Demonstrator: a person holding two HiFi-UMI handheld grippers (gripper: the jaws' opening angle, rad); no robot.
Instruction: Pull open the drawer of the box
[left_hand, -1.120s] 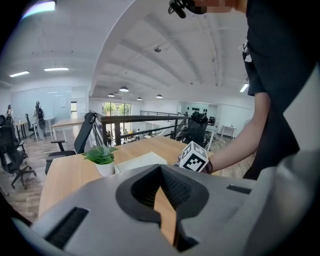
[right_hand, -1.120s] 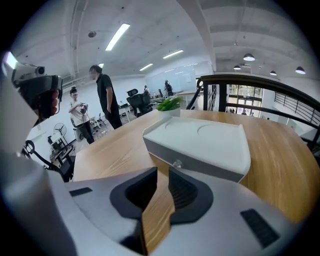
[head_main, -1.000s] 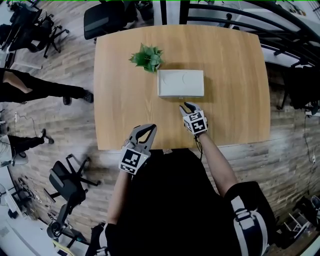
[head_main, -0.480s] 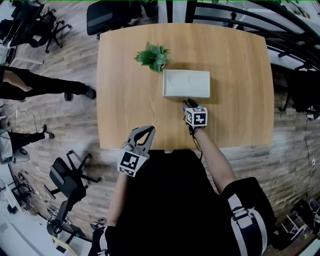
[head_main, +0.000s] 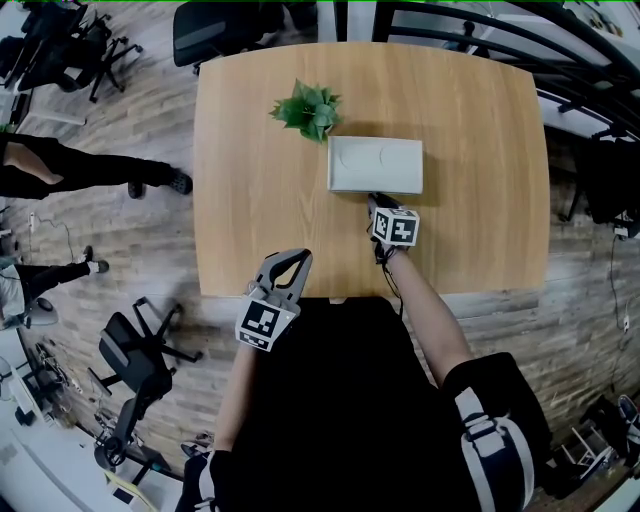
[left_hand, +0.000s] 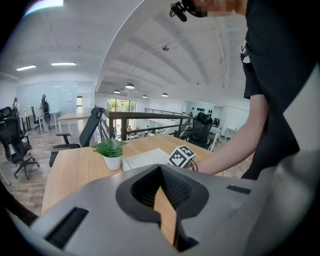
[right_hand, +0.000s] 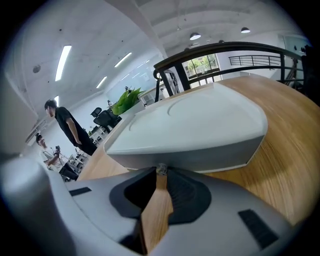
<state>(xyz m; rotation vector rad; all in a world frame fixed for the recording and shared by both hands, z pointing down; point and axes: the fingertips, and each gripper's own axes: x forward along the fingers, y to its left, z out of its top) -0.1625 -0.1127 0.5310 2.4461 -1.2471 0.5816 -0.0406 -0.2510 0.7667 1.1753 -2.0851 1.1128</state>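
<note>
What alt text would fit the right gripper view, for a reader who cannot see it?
The right gripper is closing its jaws on a small knob on the front of a white box on a wooden table.

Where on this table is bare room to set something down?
Bare wood left of the plant and box, and between box and the table's right edge. Crowded before the box: right gripper, jaws closing on its knob.
</note>
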